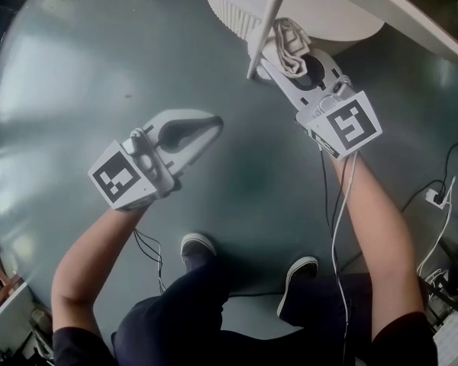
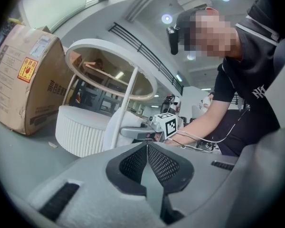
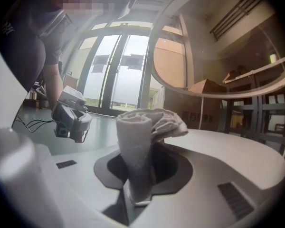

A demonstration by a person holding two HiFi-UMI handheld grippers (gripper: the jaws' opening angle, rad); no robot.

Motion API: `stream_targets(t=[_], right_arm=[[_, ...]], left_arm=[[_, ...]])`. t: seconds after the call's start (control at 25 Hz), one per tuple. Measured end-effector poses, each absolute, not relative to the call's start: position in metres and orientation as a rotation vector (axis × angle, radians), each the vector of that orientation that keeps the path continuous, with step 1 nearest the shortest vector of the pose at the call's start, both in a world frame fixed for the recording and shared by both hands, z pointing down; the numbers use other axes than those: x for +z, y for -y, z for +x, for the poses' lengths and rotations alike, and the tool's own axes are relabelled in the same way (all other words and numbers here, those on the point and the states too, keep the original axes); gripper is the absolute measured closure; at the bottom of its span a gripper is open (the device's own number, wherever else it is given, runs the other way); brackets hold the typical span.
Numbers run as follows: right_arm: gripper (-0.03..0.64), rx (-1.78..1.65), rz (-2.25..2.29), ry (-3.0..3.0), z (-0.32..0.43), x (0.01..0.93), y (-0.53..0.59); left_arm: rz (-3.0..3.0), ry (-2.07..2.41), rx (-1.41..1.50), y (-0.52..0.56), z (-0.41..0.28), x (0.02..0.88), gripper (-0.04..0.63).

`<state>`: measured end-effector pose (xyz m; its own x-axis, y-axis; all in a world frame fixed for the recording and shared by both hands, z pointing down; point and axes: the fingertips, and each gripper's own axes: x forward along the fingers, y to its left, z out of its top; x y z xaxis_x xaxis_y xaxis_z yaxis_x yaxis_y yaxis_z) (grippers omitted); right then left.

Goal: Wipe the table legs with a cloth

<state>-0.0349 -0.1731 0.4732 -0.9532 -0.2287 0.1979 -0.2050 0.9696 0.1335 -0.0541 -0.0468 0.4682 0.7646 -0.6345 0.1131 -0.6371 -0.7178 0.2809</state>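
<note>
Cloth [image 3: 138, 132] pinched in right gripper [image 3: 137, 182]; head view shows it beside table leg [image 1: 269, 21]; left gripper [image 2: 147, 152] closed, empty.

head view: steeply down, close above left gripper [image 1: 210, 124], right gripper [image 1: 278, 56], floor [image 1: 69, 90].
left gripper view: low, along its fingers [image 2: 133, 165], facing desk leg [image 2: 127, 103], right gripper.
right gripper view: low, toward left gripper.

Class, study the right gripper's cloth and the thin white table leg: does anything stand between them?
Nothing visible does. The right gripper, shut on the crumpled white cloth, holds it right beside the thin white table leg. The left gripper, shut and empty, is well aside over the grey floor.
</note>
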Motion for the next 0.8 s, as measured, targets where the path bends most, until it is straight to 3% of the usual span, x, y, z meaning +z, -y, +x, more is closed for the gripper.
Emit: stream_targets(t=[0.8], right_arm=[[0.537,0.049,0.253,2.658,-0.026,0.622,0.170]], left_arm=[[2.651,0.946,0.093,0.038,-0.057,0.493,0.584]])
